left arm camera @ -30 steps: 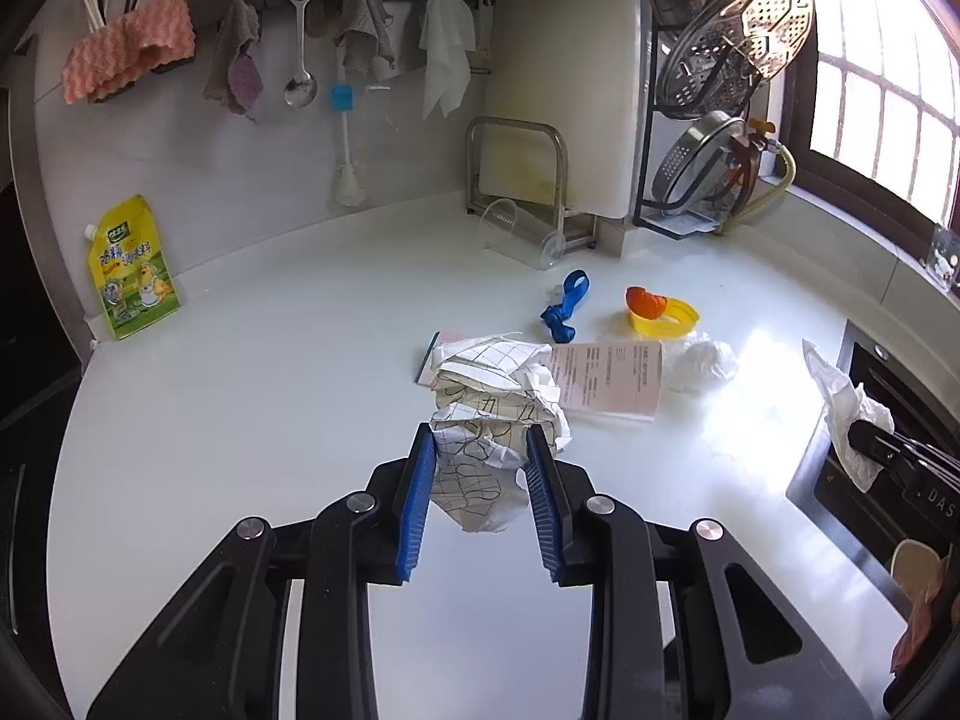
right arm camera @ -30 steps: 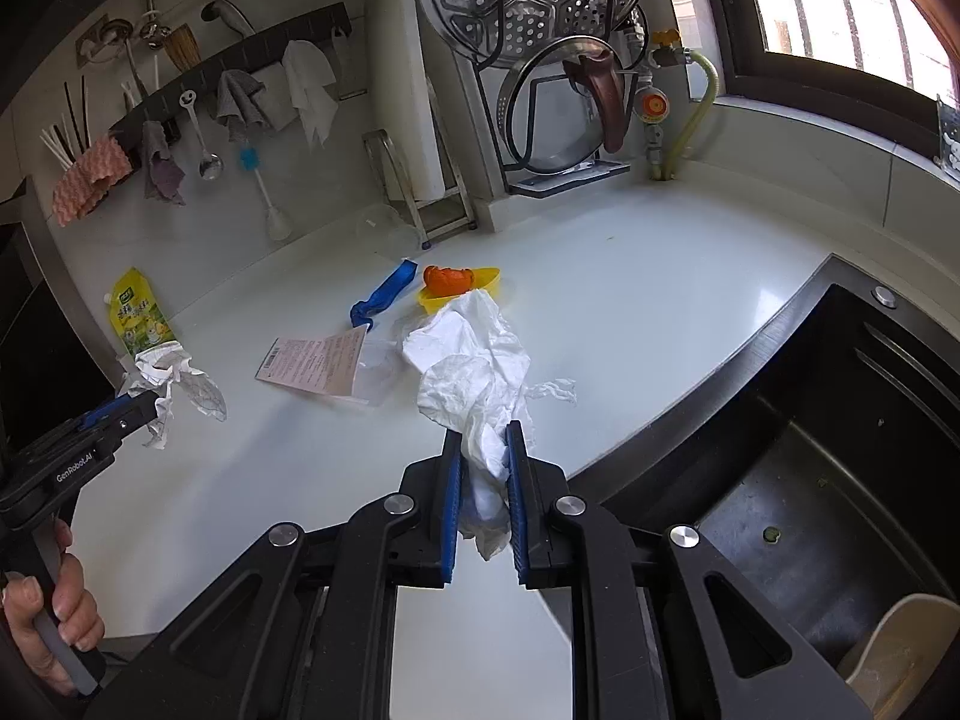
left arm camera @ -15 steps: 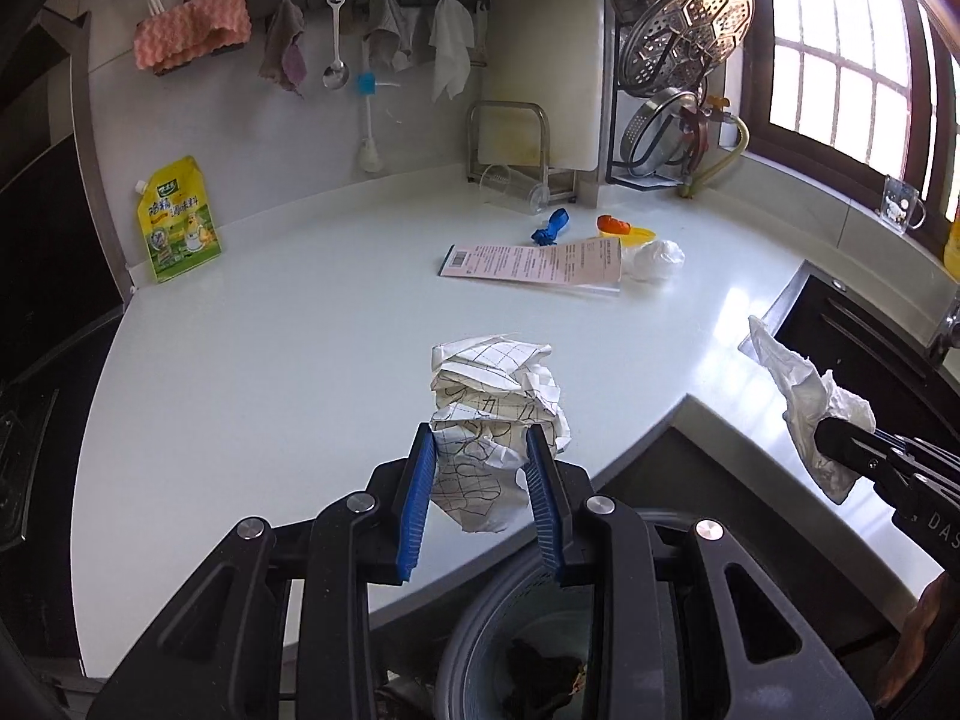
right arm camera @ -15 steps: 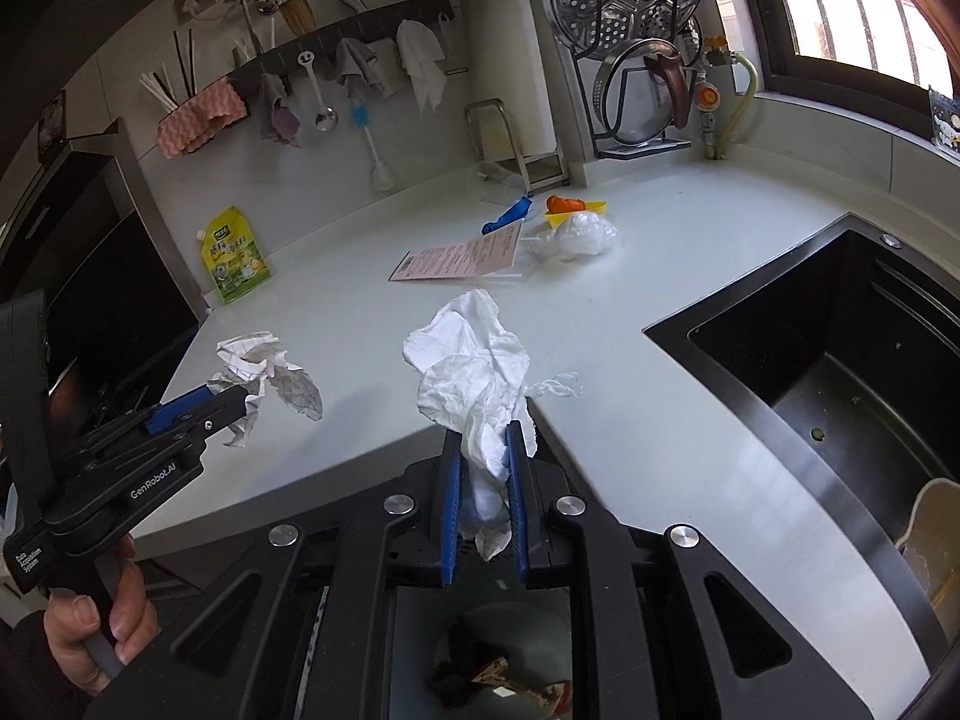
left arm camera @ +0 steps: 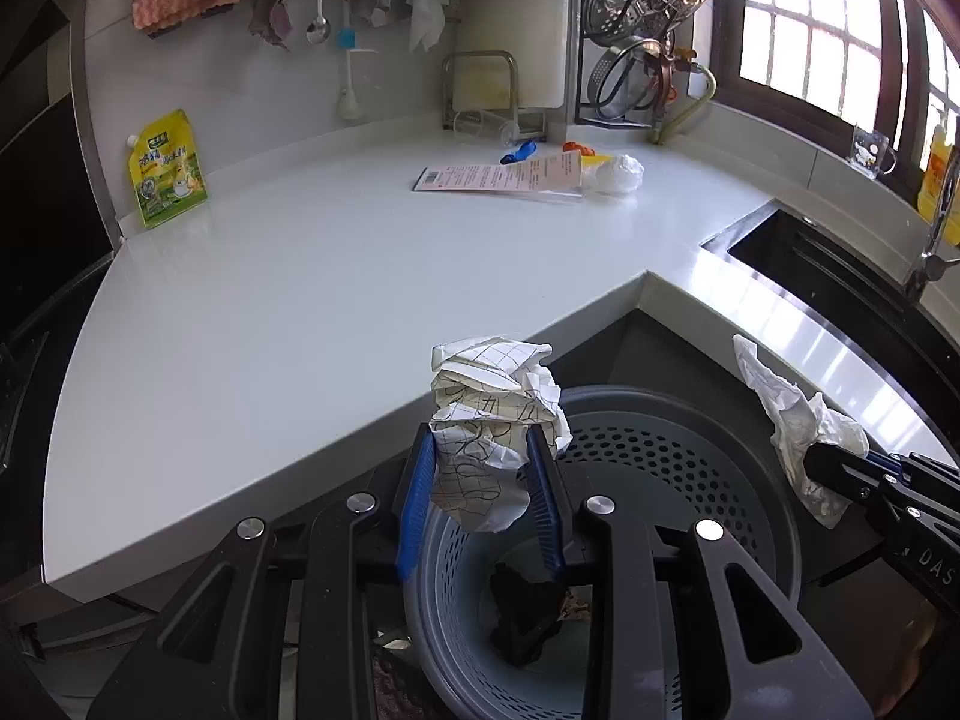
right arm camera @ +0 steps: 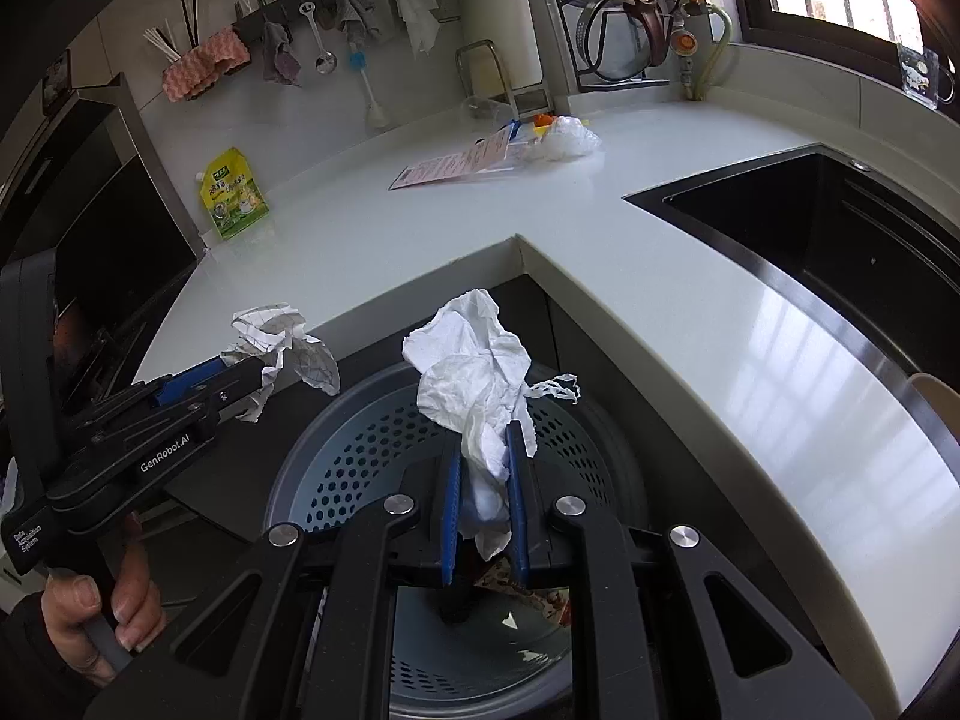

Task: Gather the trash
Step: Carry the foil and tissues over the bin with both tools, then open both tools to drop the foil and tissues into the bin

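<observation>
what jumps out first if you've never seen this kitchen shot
Two grippers hang over a grey perforated bin below the counter's inner corner. The left gripper clamps a crumpled grid-lined paper; the right gripper pinches a white tissue. Farther back on the white counter lies a pink printed sheet.

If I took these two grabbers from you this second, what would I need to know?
Left gripper: jaws shut on the crumpled paper, above the bin.
Right gripper: jaws shut on the tissue, also above the bin.
Done: both pieces are off the counter; the bin already holds some trash.
Left: drop both in, then collect the leaflet, white wad and small bits beside them.
</observation>
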